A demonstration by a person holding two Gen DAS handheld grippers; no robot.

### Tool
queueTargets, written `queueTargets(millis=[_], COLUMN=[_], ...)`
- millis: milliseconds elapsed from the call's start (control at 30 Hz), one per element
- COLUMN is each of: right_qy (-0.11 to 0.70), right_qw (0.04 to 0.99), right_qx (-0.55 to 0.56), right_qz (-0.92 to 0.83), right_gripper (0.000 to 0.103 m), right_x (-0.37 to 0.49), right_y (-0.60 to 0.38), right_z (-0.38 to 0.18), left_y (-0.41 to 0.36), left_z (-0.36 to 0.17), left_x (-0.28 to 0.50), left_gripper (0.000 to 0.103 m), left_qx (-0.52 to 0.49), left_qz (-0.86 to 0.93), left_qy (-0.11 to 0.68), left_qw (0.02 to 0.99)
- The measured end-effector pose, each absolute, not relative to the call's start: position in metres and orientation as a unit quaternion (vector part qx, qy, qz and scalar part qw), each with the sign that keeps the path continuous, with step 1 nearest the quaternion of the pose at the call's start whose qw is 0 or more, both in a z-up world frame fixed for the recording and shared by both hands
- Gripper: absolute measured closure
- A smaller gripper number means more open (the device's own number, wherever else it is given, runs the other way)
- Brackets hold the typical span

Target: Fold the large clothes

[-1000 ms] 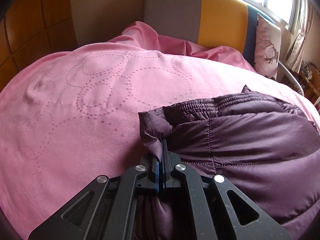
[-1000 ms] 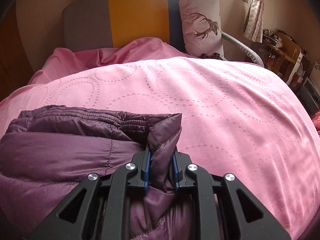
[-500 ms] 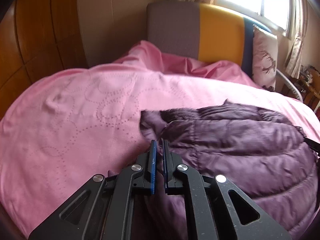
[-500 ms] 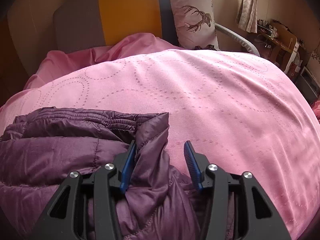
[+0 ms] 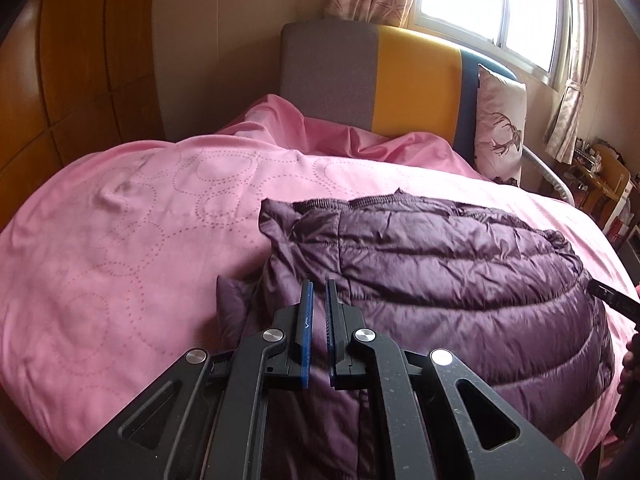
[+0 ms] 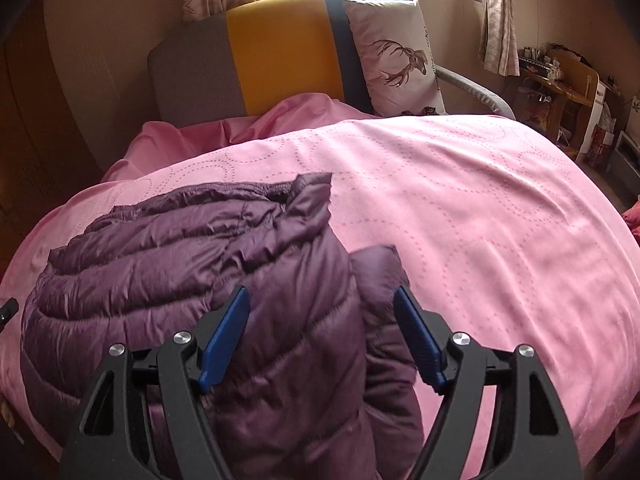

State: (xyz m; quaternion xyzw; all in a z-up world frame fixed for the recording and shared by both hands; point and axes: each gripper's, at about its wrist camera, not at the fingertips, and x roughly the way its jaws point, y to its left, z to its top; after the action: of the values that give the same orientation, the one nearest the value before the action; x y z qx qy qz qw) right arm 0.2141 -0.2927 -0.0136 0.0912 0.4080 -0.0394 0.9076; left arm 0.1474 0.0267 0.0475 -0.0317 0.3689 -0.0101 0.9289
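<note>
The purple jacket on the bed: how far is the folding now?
Done: the purple jacket lies doubled over on the pink bedspread. In hand: nothing; the right gripper has just opened off it, and the left gripper is nearly shut and empty. Left: perhaps tucking the sleeve.

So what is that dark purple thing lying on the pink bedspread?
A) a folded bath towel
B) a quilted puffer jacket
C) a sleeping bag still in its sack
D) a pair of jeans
B: the purple jacket shows stitched, puffy quilted bands and an elastic gathered edge, and it lies folded on the pink bedspread, free of the open right gripper.
</note>
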Motion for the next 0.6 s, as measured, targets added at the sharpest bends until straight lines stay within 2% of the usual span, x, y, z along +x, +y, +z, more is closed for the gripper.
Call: queueTargets(millis=[133, 167, 200, 233, 267, 500, 533, 567, 600], right_qy=[0.412, 0.414, 0.416, 0.417, 0.418, 0.434, 0.436, 0.435, 0.435], right_qw=[0.904, 0.903, 0.902, 0.901, 0.900, 0.882, 0.878, 0.875, 0.872], right_qx=[0.100, 0.104, 0.108, 0.112, 0.117, 0.182, 0.197, 0.211, 0.223], right_qz=[-0.048, -0.048, -0.049, -0.050, -0.050, -0.032, -0.026, -0.020, -0.011], right_gripper=[0.023, 0.023, 0.022, 0.021, 0.019, 0.017, 0.017, 0.020, 0.028], right_x=[0.183, 0.176, 0.170, 0.165, 0.161, 0.148, 0.147, 0.146, 0.145], right_y=[-0.303, -0.305, -0.307, -0.309, -0.311, -0.317, -0.318, -0.319, -0.320], right_z=[-0.021, -0.023, -0.025, -0.027, -0.029, -0.051, -0.054, -0.057, -0.059], left_y=[0.034, 0.037, 0.039, 0.044, 0.050, 0.084, 0.088, 0.093, 0.094], left_z=[0.037, 0.034, 0.031, 0.029, 0.028, 0.003, -0.001, -0.007, -0.011], left_x=[0.134, 0.131, 0.129, 0.124, 0.117, 0.106, 0.106, 0.106, 0.106], left_gripper=[0.099, 0.090, 0.076, 0.043, 0.026, 0.027, 0.030, 0.037, 0.042], left_qx=[-0.034, -0.035, -0.037, -0.046, -0.057, -0.118, -0.134, -0.158, -0.171], left_qz=[-0.002, 0.001, 0.002, 0.007, 0.012, -0.009, -0.021, -0.044, -0.058], left_qy=[0.380, 0.383, 0.386, 0.383, 0.373, 0.396, 0.400, 0.405, 0.409], left_qw=[0.924, 0.923, 0.922, 0.923, 0.926, 0.911, 0.907, 0.899, 0.894])
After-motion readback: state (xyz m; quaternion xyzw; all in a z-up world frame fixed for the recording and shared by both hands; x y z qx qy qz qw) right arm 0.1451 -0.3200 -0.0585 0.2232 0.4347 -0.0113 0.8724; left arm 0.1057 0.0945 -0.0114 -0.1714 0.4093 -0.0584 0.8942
